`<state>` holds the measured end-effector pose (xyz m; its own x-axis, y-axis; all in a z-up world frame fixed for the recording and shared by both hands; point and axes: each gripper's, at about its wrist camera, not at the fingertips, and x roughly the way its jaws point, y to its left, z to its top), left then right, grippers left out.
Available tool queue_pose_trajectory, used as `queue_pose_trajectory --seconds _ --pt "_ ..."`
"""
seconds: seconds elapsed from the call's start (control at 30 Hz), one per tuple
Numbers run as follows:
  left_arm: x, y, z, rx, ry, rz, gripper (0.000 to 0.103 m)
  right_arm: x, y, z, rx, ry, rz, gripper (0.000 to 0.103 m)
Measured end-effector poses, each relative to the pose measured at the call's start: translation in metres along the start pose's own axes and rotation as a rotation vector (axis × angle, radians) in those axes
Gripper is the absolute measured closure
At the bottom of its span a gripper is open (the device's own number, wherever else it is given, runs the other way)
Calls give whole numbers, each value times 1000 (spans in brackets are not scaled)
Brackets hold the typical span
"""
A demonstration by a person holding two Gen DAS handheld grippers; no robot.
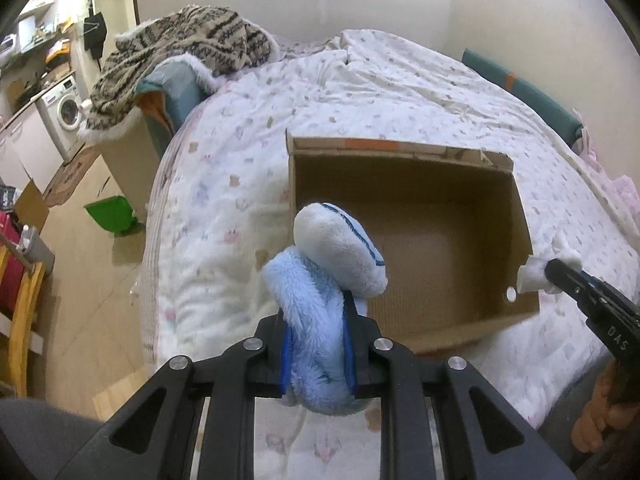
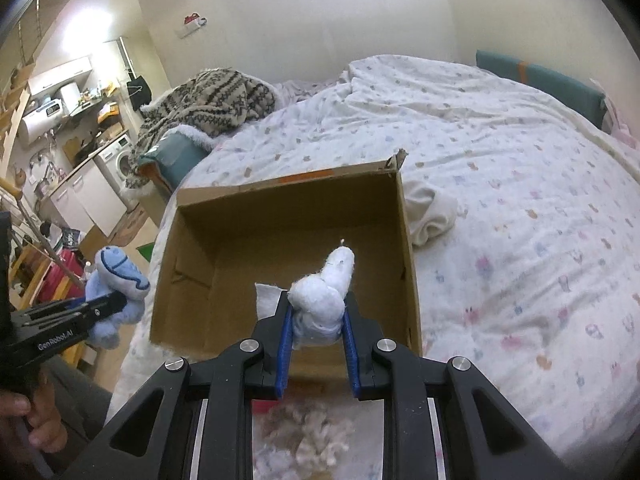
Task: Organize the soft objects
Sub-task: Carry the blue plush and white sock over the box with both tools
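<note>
An open, empty cardboard box (image 1: 404, 184) sits on the bed; it also shows in the right wrist view (image 2: 280, 196). My left gripper (image 1: 318, 320) is shut on a light blue plush toy (image 1: 320, 280) with a white face, held at the box's near left edge; it also shows in the right wrist view (image 2: 116, 280). My right gripper (image 2: 316, 320) is shut on a small white plush toy (image 2: 324, 292), held over the box's near edge; in the left wrist view that toy (image 1: 532, 276) is at the box's right corner.
The bed's white patterned quilt (image 2: 500, 160) surrounds the box. A cream cloth (image 2: 432, 212) lies just right of the box. A patterned knit blanket (image 1: 180, 48) drapes over the bed's far left end. A green bin (image 1: 110, 214) stands on the floor. A fluffy item (image 2: 308, 436) lies beneath my right gripper.
</note>
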<state>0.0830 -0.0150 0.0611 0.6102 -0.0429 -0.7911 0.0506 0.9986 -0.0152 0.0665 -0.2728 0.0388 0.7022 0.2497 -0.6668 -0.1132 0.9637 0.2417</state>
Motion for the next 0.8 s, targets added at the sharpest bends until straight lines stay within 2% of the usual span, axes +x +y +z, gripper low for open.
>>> queue_pose_trajectory --seconds 0.3,0.43,0.53,0.8 --pt "43 -19 22 57 -12 -2 85 37 -5 17 -21 20 -13 79" --pt "67 -21 17 34 14 -34 84 53 -10 13 -2 59 -18 79" --pt "83 -20 12 25 25 -30 84 61 -11 6 3 91 -30 79" --pt "93 -25 4 60 31 -23 83 72 -1 -1 -52 130 -49 79"
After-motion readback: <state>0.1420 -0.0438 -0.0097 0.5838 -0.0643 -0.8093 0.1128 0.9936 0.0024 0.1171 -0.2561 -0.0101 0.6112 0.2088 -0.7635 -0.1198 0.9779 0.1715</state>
